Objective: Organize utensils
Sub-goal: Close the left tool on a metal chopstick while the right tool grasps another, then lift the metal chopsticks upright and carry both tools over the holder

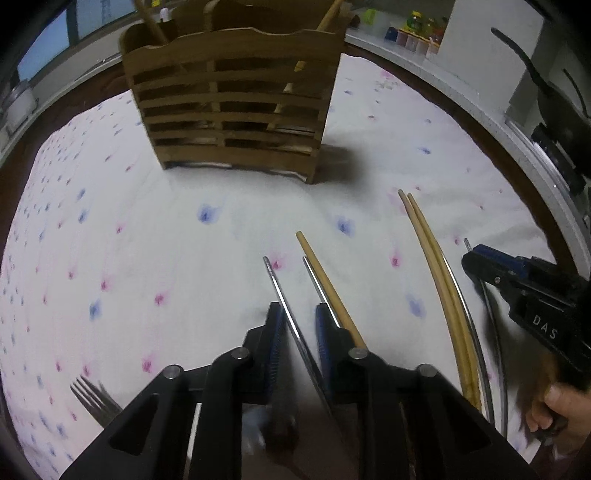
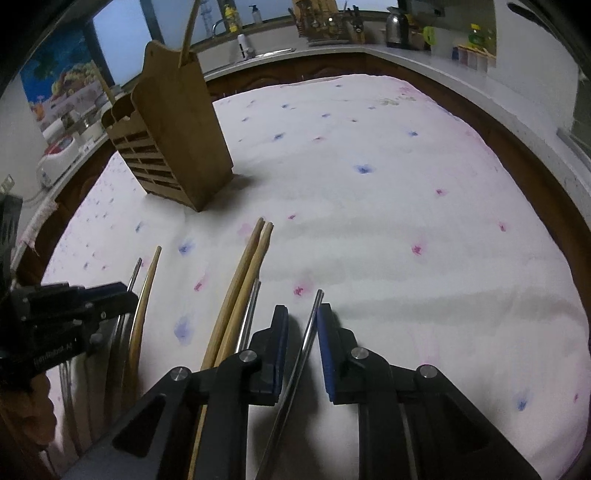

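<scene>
A slatted wooden caddy (image 1: 236,99) stands upright on the flowered tablecloth (image 1: 147,229), and from its compartments a few wooden sticks poke up: one at the left rear (image 1: 149,20) and one at the right (image 1: 328,16); what else sits inside I cannot make out through the slats. In front of it, well apart, chopsticks lie loose on the cloth. The left gripper (image 1: 300,332) has its jaws drawn narrow with a metal chopstick (image 1: 286,306) running between the blue pads; whether they actually pinch it I cannot tell. Just beside its right finger lie a wooden chopstick (image 1: 325,280) and another metal one. Further right rests a pair of wooden chopsticks (image 1: 436,266) with metal ones alongside. The right gripper (image 2: 302,339) likewise stands narrow around a metal chopstick (image 2: 310,325), and a gap shows on its left side. A fork (image 1: 94,398) lies near the left gripper's base.
</scene>
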`<act>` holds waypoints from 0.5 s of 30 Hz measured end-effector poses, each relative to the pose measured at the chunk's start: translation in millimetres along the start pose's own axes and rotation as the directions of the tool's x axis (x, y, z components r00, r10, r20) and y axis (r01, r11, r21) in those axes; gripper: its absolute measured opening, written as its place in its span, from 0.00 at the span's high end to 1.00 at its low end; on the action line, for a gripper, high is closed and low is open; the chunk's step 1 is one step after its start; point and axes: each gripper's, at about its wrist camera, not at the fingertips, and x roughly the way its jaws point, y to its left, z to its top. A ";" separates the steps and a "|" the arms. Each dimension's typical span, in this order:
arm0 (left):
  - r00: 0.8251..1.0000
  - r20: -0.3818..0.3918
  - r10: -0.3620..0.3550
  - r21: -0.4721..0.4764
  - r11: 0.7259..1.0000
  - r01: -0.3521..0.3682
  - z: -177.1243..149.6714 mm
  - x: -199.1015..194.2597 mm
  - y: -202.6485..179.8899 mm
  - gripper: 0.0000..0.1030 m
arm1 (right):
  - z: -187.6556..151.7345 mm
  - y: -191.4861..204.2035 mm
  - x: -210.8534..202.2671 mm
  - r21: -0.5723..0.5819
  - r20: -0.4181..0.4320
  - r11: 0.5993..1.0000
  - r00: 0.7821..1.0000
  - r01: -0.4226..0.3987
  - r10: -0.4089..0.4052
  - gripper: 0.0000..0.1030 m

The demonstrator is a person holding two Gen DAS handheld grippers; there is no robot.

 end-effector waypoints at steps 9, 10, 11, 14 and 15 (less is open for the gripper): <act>0.998 0.038 -0.041 -0.041 0.998 0.042 -4.9 -4.4 3.6 0.95 | 1.7 -3.9 -22.7 0.048 0.047 0.996 0.996 -0.074 0.072 0.96; 0.997 0.063 -0.054 -0.052 0.997 0.058 -7.4 -12.2 4.7 0.96 | 3.2 -3.1 -29.9 0.049 0.061 0.995 0.995 -0.087 0.084 0.96; 0.995 0.081 -0.067 -0.060 0.996 0.072 -8.9 -19.8 6.0 0.96 | 4.3 -2.7 -36.0 0.048 0.072 0.994 0.993 -0.093 0.089 0.96; 0.983 0.147 -0.108 -0.085 0.989 0.121 -14.1 -48.5 10.3 0.96 | 9.5 1.6 -63.6 0.034 0.126 0.993 0.986 -0.117 0.112 0.96; 0.980 0.165 -0.113 -0.091 0.987 0.129 -15.5 -57.1 11.7 0.97 | 11.1 3.8 -71.8 0.030 0.142 0.992 0.983 -0.123 0.118 0.96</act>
